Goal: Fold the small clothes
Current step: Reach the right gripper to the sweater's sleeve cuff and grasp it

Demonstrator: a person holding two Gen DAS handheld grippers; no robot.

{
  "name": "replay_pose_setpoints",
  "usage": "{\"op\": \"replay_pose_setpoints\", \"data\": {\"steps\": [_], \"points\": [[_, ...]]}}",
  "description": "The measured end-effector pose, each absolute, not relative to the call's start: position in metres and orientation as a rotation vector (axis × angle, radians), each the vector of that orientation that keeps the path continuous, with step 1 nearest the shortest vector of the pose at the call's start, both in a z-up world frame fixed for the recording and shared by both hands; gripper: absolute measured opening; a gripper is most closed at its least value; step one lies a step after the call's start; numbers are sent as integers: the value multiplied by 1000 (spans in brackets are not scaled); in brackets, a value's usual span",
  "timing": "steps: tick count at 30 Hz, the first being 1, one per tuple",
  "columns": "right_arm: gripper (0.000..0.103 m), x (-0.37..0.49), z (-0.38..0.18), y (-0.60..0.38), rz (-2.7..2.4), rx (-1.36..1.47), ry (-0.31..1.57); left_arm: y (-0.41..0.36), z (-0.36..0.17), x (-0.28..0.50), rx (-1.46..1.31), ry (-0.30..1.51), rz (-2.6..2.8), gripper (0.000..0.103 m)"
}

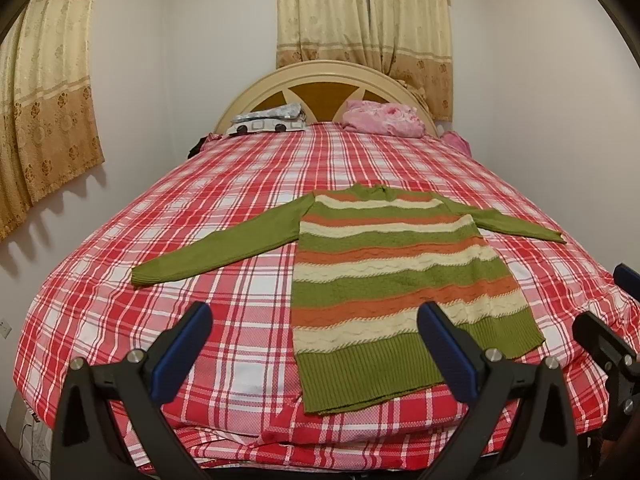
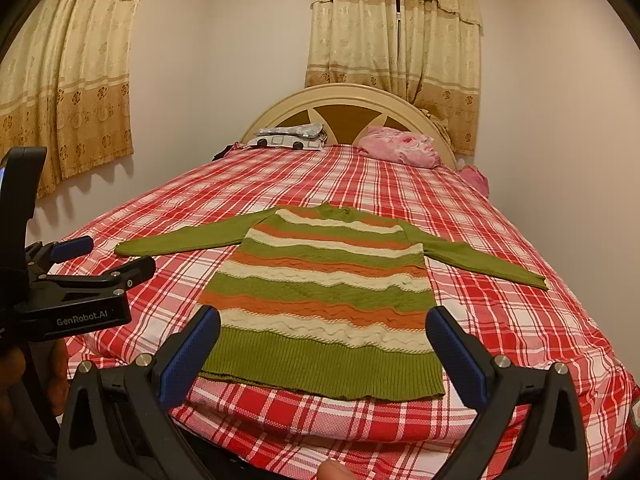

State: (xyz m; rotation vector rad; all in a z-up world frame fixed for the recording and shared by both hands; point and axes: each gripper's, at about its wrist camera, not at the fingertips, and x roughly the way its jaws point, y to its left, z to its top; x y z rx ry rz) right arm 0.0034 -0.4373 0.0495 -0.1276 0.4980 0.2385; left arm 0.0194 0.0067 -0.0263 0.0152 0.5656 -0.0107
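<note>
A striped sweater (image 1: 384,272) in green, orange and cream lies flat on the red plaid bed (image 1: 200,208), hem toward me, both green sleeves spread out to the sides. It also shows in the right wrist view (image 2: 324,292). My left gripper (image 1: 316,316) is open and empty, held above the bed's near edge at the hem's left part. My right gripper (image 2: 324,320) is open and empty, centred over the hem. The left gripper also shows at the left of the right wrist view (image 2: 108,256).
Pillows lie at the headboard: a grey patterned one (image 1: 268,120) and a pink one (image 1: 384,118). Curtains (image 1: 364,32) hang behind the bed and on the left wall (image 1: 44,104). The bed (image 2: 500,320) fills the room between white walls.
</note>
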Motion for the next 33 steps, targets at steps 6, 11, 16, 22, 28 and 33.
{"op": "replay_pose_setpoints", "data": {"steps": [6, 11, 16, 22, 28, 33], "points": [[102, 5, 49, -438, 246, -122, 497, 7, -26, 20, 16, 568, -11, 103], [102, 12, 47, -444, 290, -95, 495, 4, -31, 29, 24, 580, -26, 103], [102, 36, 39, -458, 299, -49, 510, 7, -38, 54, 32, 605, -14, 103], [102, 84, 19, -484, 267, 27, 563, 7, -46, 91, 42, 648, -15, 103], [102, 136, -5, -512, 218, 100, 626, -3, -56, 140, 84, 691, -5, 103], [102, 179, -24, -534, 158, 114, 674, -10, -65, 177, 97, 726, -17, 103]]}}
